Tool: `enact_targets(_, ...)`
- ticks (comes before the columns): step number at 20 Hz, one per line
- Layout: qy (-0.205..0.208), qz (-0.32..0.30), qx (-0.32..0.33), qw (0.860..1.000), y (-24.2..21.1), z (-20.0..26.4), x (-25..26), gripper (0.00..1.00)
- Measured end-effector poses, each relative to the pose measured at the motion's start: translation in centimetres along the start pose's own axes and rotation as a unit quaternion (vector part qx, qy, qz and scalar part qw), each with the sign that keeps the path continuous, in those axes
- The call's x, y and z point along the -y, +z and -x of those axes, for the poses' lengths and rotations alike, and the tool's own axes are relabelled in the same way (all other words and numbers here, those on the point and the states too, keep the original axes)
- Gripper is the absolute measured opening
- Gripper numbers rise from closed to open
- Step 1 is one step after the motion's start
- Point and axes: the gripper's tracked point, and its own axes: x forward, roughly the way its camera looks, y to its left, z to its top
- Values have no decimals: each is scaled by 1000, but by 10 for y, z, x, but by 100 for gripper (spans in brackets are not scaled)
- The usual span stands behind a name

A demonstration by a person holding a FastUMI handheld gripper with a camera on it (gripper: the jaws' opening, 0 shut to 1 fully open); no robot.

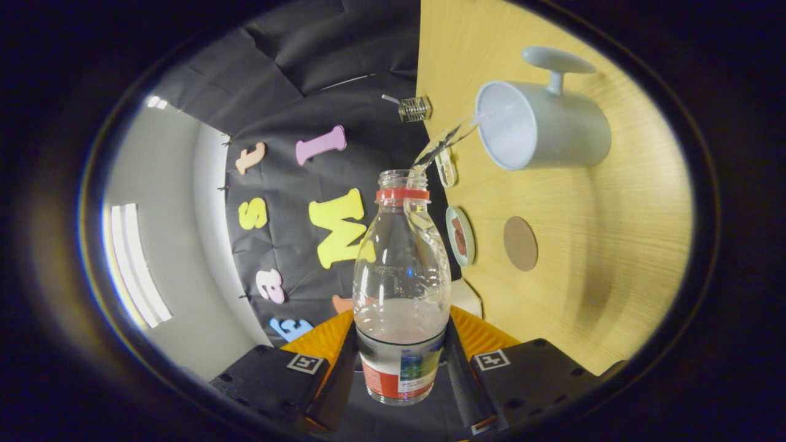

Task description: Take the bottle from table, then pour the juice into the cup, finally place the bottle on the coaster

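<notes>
— Pale wood-grain table (614, 258) runs up the far side, with the booth's dark cloth wall (344, 61) and a grey room wall (184, 202) next to it. What's between the fingers?

— Clamped in the gripper (402, 368) is the bottle (402, 270): a clear plastic one with a red neck ring, cap off, label at its base. Both fingers press on its lower part, one on each side.

— Where's the juice?

— Some clear liquid pools in the bottle's lower part near the label. A thin stream (445, 142) leaves the open mouth and arcs across to the cup (543, 126), landing at its rim.

— And the cup?

— Light grey mug with a handle, standing on the table beyond the bottle's mouth, not touching it. Its opening faces the bottle.

— The coaster?

— Round brown coaster (521, 244), flat on the wood, bare, apart from the cup and off to the side of the bottle's shoulder.

— Anything else?

— A small dish (460, 236) with something brown in it sits near the table edge between bottle and coaster. A small ribbed glass object (414, 108) sits at the table's far edge; I cannot tell what it is
</notes>
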Motion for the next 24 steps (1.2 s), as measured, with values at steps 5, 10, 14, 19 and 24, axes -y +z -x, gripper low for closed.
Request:
enact_targets(5, 4, -6, 0, 1000, 0, -1, -1, 74)
enact_targets(10, 6, -14, 1, 1000, 2, 1, -1, 74)
enact_targets(14, 0, -22, 4, 1000, 3, 2, 0, 74)
enact_targets(19, 17, -44, 3, 999, 3, 0, -2, 74)
enact_targets(24, 27, -65, 15, 997, 8, 2, -5, 74)
